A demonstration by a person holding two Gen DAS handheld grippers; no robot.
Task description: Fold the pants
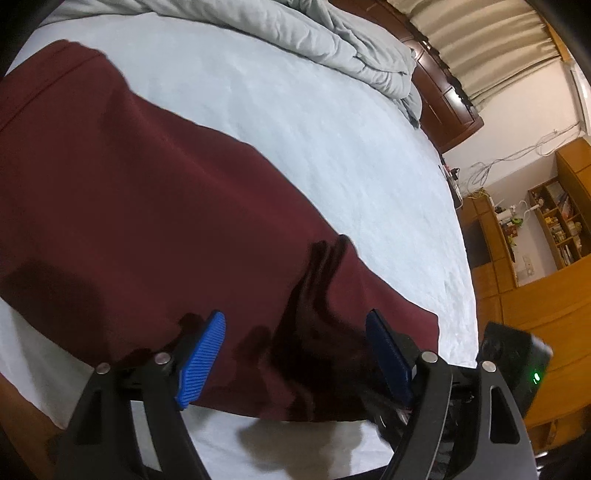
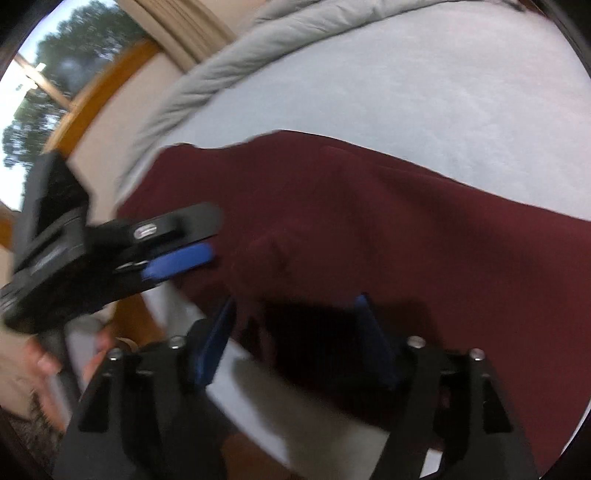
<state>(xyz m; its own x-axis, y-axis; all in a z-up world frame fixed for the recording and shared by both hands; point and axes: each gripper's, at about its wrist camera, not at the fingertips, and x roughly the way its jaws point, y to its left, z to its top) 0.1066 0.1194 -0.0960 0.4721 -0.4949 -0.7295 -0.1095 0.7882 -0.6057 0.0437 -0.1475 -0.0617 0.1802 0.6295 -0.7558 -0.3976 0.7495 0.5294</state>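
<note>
Near the bottom of the left wrist view, the left gripper (image 1: 295, 354) hangs with its jaws wide apart, blue pads straddling a dark rumple at the near end of the pants (image 1: 155, 206) but not pressing on it. Over in the right wrist view, the right gripper (image 2: 295, 332) also shows its jaws apart above the near hem; the frame is smeared with motion, so I cannot tell whether the pads touch cloth. At middle left of that view the left gripper pokes in, with a hand (image 2: 40, 362) on its handle at lower left.

The maroon pants lie flat on the bed (image 1: 332, 140), running from the bottom centre to the upper left of the left view and across the middle of the right view.

The job now looks like pinching the near end at two spots. To do it well: drop both jaws square onto the edge, catch every layer, close together, then lift evenly so the fold lands straight.

Beyond, the bare sheet, then a rumpled grey duvet (image 1: 295, 33) at the top.
</note>
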